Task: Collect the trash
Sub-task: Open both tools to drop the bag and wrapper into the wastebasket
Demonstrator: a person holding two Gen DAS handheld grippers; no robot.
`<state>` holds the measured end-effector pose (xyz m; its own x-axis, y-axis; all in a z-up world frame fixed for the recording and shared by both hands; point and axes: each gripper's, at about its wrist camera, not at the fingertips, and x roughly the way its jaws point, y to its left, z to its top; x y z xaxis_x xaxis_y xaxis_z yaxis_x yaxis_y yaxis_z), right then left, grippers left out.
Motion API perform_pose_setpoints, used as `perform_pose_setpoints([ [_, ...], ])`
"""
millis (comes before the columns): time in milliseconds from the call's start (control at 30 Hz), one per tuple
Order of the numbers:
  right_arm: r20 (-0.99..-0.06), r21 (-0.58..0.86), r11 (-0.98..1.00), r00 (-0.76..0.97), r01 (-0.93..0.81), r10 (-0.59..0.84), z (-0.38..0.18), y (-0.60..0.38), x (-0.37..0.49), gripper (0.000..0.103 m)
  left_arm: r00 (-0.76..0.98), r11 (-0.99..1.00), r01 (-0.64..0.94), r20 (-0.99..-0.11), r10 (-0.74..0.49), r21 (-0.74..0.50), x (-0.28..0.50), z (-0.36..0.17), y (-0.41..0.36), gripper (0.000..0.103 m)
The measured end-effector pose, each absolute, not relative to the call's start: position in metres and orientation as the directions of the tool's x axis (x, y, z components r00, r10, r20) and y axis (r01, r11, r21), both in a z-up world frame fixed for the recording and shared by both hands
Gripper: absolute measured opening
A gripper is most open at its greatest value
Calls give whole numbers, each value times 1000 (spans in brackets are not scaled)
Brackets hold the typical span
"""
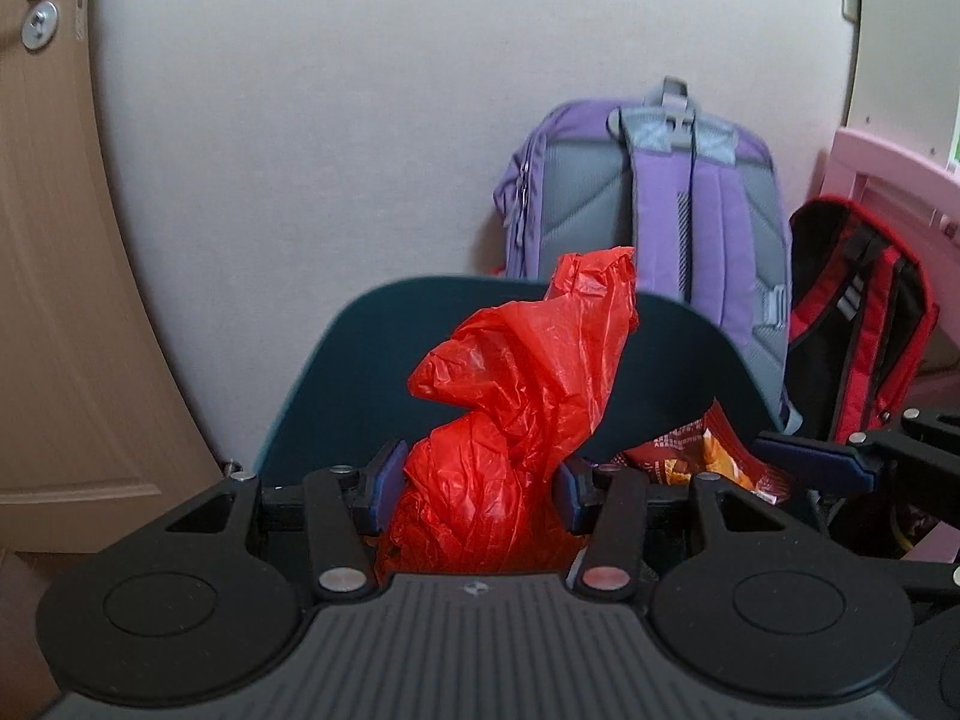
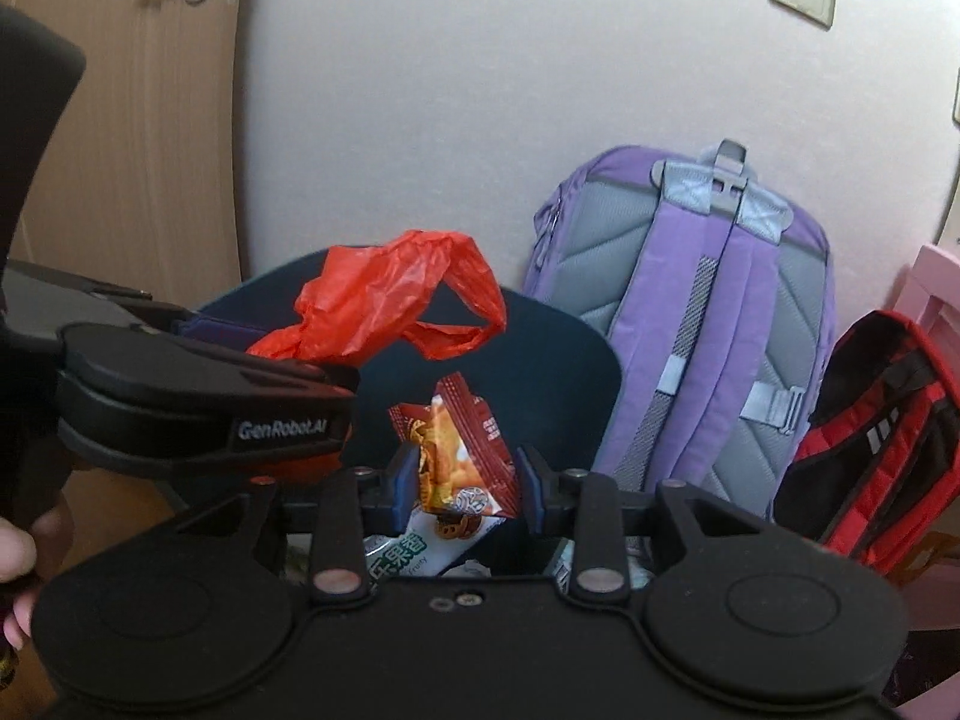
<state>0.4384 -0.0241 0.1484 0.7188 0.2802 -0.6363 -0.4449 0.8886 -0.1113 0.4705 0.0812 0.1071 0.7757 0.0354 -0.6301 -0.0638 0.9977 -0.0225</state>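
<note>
Red plastic bag (image 1: 510, 420) clamped in left hand-held gripper (image 1: 477, 483), snack wrapper (image 2: 462, 450) clamped in right hand-held gripper (image 2: 468, 483)

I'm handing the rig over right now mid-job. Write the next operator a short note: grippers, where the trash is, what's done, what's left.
Left gripper: shut on the crumpled red plastic bag, held above the dark blue bin.
Right gripper: shut on the red-orange snack wrapper, also over the bin; a white and green wrapper lies just below it.
Done: both pieces picked up and brought to the bin.
Left: release both into the bin. Whether more trash remains elsewhere is not visible.
Nearby: purple backpack and red backpack against the wall; leave them.
</note>
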Motion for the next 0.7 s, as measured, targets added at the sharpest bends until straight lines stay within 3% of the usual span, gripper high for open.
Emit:
perform_pose_setpoints([
  [267, -669, -82, 886, 684, -457, 291, 138, -25, 448, 37, 742, 998, -64, -670, 32, -23, 480, 92, 82, 51],
  [533, -666, -63, 892, 685, -447, 296, 143, -35, 442, 45, 734, 996, -86, -678, 47, -23, 477, 95, 82, 72],
  [700, -658, -44, 894, 687, -445, 309, 155, -42, 432, 47, 741, 996, -83, -670, 40, -33, 466, 106, 78, 75],
])
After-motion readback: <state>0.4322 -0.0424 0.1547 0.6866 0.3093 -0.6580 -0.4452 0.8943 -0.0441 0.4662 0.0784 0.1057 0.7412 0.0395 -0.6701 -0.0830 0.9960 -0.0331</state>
